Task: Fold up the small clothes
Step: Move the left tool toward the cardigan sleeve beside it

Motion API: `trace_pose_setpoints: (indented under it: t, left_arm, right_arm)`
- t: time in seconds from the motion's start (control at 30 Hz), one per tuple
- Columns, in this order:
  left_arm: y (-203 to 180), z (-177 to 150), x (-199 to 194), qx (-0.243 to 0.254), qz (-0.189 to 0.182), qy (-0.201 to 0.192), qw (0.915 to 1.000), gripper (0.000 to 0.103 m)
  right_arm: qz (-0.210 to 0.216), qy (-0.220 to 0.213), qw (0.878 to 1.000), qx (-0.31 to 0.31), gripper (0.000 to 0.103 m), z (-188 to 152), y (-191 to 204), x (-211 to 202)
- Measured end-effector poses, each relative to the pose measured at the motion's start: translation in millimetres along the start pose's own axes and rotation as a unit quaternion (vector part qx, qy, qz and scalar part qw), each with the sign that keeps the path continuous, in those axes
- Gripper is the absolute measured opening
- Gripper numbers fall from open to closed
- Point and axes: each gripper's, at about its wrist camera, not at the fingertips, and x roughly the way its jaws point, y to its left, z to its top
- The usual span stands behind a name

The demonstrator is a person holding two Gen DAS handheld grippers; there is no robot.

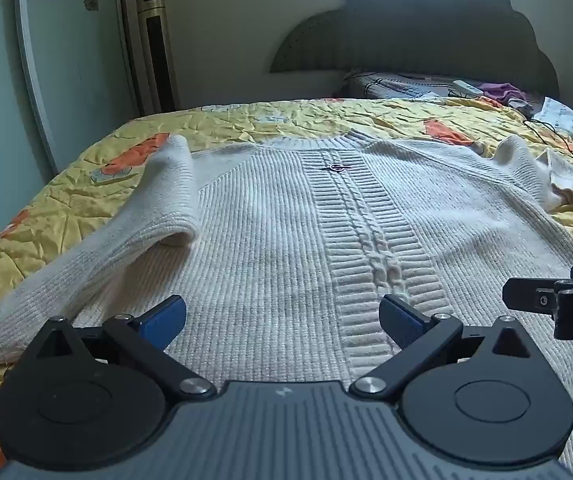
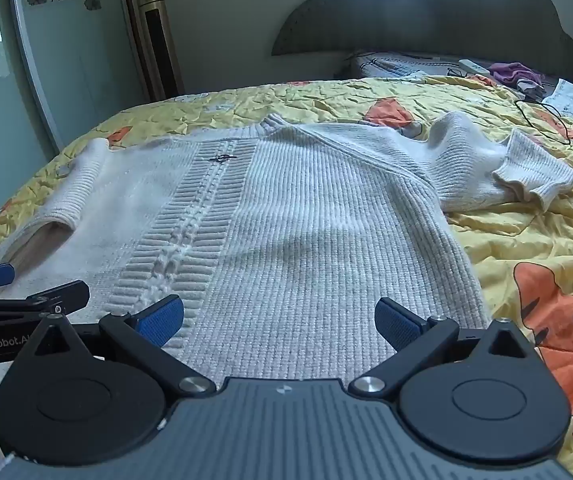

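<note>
1. Left wrist view: there is one white sweater [image 1: 286, 216], lying flat on the yellow bedspread [image 1: 294, 114] and filling the middle of the picture.
2. It has two sleeves. The left sleeve [image 1: 126, 232] at 9 o'clock is folded in over the body. The right sleeve [image 1: 538, 176] at 2 o'clock lies out on the bedspread.
3. One small clip [image 1: 336, 167] sits near the collar at 12 o'clock.
4. The left gripper [image 1: 282, 318] hangs low over the hem at 6 o'clock. Its two blue fingers are wide apart and hold nothing.
5. The right gripper [image 1: 558, 300] pokes in at 3 o'clock. I cannot tell its state from here.
6. Right wrist view: the same sweater [image 2: 270, 220] spreads from 9 o'clock to the middle.
7. The right gripper [image 2: 278, 320] hangs over the hem at 6 o'clock, fingers wide apart, holding nothing.
8. The left gripper [image 2: 18, 288] shows at 9 o'clock.
9. One grey headboard [image 2: 426, 12] stands at 12 o'clock.
</note>
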Motion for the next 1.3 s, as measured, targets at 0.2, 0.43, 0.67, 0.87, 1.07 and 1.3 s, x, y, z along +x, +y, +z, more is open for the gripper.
trace_pose_setpoints:
  t: [0.2, 0.43, 0.67, 0.87, 1.07, 1.3]
  left_arm:
    - [3.3, 2.6, 1.8, -0.011, -0.009, -0.002, 0.9999, 0.103]
    - [10.3, 2.9, 1.2, -0.04, -0.017, 0.003, 0.999, 0.103]
    - [14.0, -0.3, 4.4, -0.042, -0.013, 0.011, 0.999, 0.103]
    - [11.9, -1.6, 7.9, -0.03, -0.012, 0.021, 0.9992, 0.103]
    - [10.5, -1.9, 10.1, -0.023, -0.005, 0.023, 0.9995, 0.103]
    - [17.4, 8.7, 16.5, -0.013, 0.0, 0.008, 0.9999, 0.103]
  right_arm:
    - [0.011, 0.007, 1.0, 0.022, 0.103, 1.2, -4.8, -3.9]
    - [0.045, -0.01, 0.999, 0.015, 0.103, -0.8, -9.0, -2.7]
    - [0.065, -0.01, 0.997, 0.033, 0.103, -2.1, -14.7, -1.8]
    - [0.057, 0.0, 0.998, 0.025, 0.103, -3.3, -12.3, 0.4]
    - [0.051, -0.002, 0.999, 0.013, 0.103, -4.0, -10.0, -0.4]
    - [0.051, 0.006, 0.999, 0.018, 0.103, -5.3, -11.8, 2.8]
